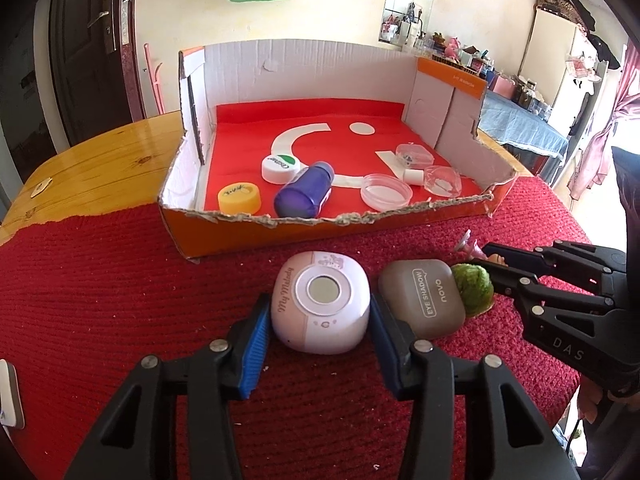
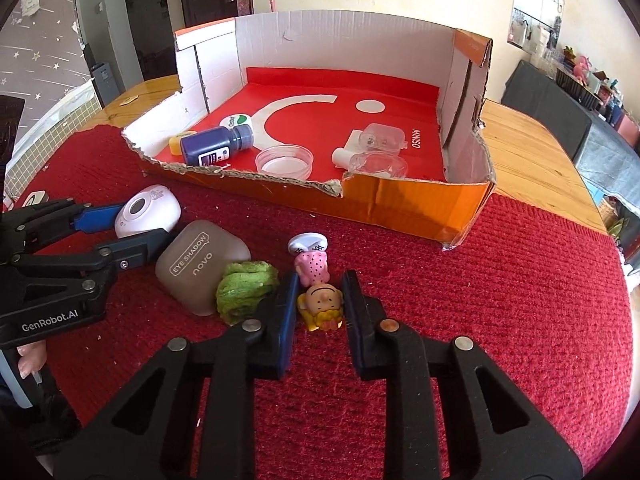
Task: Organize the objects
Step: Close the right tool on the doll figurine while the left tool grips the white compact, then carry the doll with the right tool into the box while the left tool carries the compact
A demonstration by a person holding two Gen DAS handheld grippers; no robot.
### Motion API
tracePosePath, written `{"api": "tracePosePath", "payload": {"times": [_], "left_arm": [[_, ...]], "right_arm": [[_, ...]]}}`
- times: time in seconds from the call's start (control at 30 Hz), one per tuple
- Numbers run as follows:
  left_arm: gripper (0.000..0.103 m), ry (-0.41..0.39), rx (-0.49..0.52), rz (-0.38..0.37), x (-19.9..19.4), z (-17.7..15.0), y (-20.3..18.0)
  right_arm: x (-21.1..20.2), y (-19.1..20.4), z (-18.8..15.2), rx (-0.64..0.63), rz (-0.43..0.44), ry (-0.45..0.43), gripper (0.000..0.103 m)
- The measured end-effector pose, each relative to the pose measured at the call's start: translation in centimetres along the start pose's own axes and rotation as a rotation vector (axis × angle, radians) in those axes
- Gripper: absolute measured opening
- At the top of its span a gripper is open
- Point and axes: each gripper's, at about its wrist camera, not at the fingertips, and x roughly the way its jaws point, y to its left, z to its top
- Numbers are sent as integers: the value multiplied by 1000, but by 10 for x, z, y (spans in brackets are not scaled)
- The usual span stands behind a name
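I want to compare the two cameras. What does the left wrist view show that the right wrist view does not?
Only left wrist: the "My Melody" lettering on the pink case held in the left gripper.
Only right wrist: the small doll between the right gripper pads, and the whole pink figure.
Both: box, purple bottle, eye shadow case, green ball.

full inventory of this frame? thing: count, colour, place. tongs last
cardboard box: 1, orange outside, red floor, far side of red mat
bottle: 1, purple, lying in box
lids: 2, yellow and white, in box left
clear dishes and cases: several, in box right
My Melody case: 1, pink-white, on mat
eye shadow case: 1, grey-brown, on mat
fuzzy ball: 1, green, beside eye shadow case
figurines: 2, yellow and pink, on mat
left tongs: around My Melody case
right tongs: shut on yellow figurine
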Motion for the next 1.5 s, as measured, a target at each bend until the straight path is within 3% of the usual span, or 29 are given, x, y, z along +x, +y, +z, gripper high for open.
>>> {"api": "tracePosePath", "payload": {"times": [0.83,1.17,1.5], "left_arm": [[49,-69,29,-42,-36,12,-9],[49,-35,48,-95,-16,70,-8],[49,66,25,-119,40,132,13]], "right_arm": [[-38,5,8,17,70,-75,21],[-40,-6,59,48,115,-93,21],[15,-23,116,88,88,1,21]]}}
